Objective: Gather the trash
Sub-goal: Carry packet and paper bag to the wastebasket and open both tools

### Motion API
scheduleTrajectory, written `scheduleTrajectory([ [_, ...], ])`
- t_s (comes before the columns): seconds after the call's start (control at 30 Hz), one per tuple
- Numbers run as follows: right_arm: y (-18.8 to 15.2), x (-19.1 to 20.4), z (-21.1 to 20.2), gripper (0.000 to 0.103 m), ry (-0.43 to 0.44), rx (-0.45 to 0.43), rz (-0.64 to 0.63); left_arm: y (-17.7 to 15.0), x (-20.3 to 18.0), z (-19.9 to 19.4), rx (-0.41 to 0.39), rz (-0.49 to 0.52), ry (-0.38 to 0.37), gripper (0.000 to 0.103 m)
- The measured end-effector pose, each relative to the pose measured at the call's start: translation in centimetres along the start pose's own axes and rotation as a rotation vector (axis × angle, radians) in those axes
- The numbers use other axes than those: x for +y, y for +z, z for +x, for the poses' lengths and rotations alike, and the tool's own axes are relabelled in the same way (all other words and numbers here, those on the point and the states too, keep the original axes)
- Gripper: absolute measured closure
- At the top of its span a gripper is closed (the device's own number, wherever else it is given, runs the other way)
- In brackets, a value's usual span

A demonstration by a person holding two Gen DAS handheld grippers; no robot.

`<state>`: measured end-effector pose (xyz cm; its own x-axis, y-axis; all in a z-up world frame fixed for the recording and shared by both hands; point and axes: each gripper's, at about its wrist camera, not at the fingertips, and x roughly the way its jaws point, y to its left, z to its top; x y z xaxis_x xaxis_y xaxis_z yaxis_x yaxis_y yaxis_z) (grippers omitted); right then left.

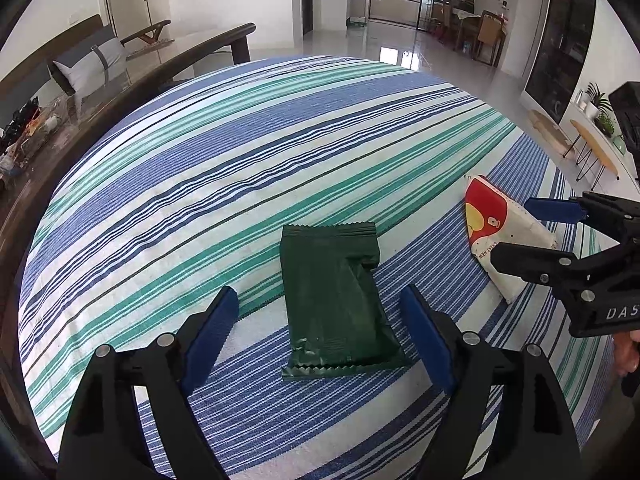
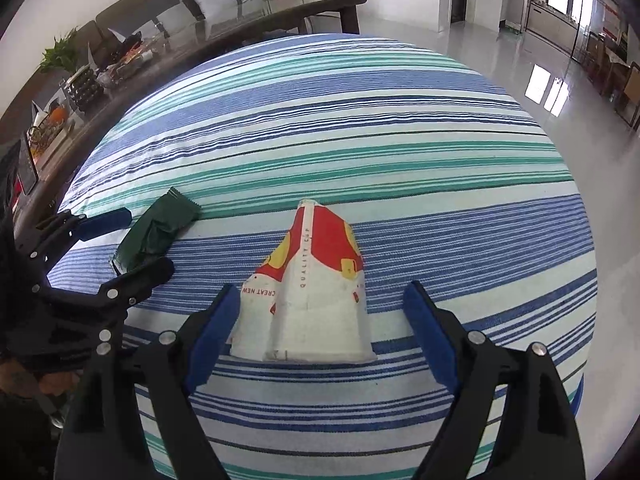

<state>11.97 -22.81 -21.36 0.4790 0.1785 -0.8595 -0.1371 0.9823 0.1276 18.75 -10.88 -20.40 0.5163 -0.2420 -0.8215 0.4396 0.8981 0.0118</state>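
A dark green snack wrapper (image 1: pixel 336 300) lies flat on the striped tablecloth (image 1: pixel 240 140). My left gripper (image 1: pixel 318 296) stands open over it, one blue pad on each side and neither touching it. A flattened white, red and yellow paper cup (image 2: pixel 316 280) lies to its right. My right gripper (image 2: pixel 320 288) is open around the cup: its left pad sits close to the cup's edge and its right pad is well clear. Each view also shows the other side: the right gripper (image 1: pixel 514 230) over the cup (image 1: pixel 492 220), and the left gripper (image 2: pixel 147 240) over the wrapper (image 2: pixel 160 228).
The striped cloth (image 2: pixel 360 140) covers the whole table. Left of it stands a dark glass-topped table (image 1: pixel 48 128) with clutter, then a wooden sofa with a cushion (image 1: pixel 92 64). Shiny floor (image 1: pixel 360 44) lies beyond the far edge, with dining chairs (image 1: pixel 486 32) farther off.
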Motion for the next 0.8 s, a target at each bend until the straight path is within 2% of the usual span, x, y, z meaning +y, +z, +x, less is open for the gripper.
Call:
scheduleTrajectory([
  [0.03,0.0,0.3,-0.1,0.042,-0.010,0.006,-0.023,0.0,-0.3,-0.1,-0.001,0.013,-0.007,0.028],
  [0.07,0.0,0.4,-0.2,0.058,0.012,0.011,-0.032,0.0,-0.6,-0.2,-0.003,0.027,-0.015,0.037],
  [0.1,0.0,0.4,-0.5,0.064,0.017,0.012,-0.027,0.1,-0.9,-0.3,-0.004,0.043,-0.024,0.047],
  [0.13,-0.1,0.4,-0.9,0.067,0.009,0.006,-0.022,0.1,-1.3,-0.4,-0.005,0.061,-0.034,0.054],
  [0.17,-0.2,0.2,-1.4,0.069,0.011,-0.002,-0.015,0.2,-1.7,-0.4,-0.006,0.075,-0.045,0.064],
  [0.27,-1.1,-1.1,-3.2,0.070,0.031,-0.039,0.048,0.4,-2.4,-0.4,-0.005,0.095,-0.052,0.067],
  [0.43,-3.6,-5.3,-7.5,0.070,0.054,-0.118,0.195,1.2,-4.7,-1.5,-0.029,0.111,-0.151,0.068],
  [0.53,-5.9,-9.1,-10.4,0.070,0.046,-0.166,0.311,2.2,-7.7,-2.9,-0.047,0.137,-0.244,0.068],
  [0.67,-9.8,-14.3,-14.0,0.070,-0.042,-0.212,0.420,3.2,-13.1,-5.1,-0.070,0.204,-0.356,0.068],
  [0.8,-14.3,-20.1,-15.3,0.070,-0.171,-0.197,0.513,3.7,-19.8,-6.0,-0.057,0.277,-0.478,0.068],
])
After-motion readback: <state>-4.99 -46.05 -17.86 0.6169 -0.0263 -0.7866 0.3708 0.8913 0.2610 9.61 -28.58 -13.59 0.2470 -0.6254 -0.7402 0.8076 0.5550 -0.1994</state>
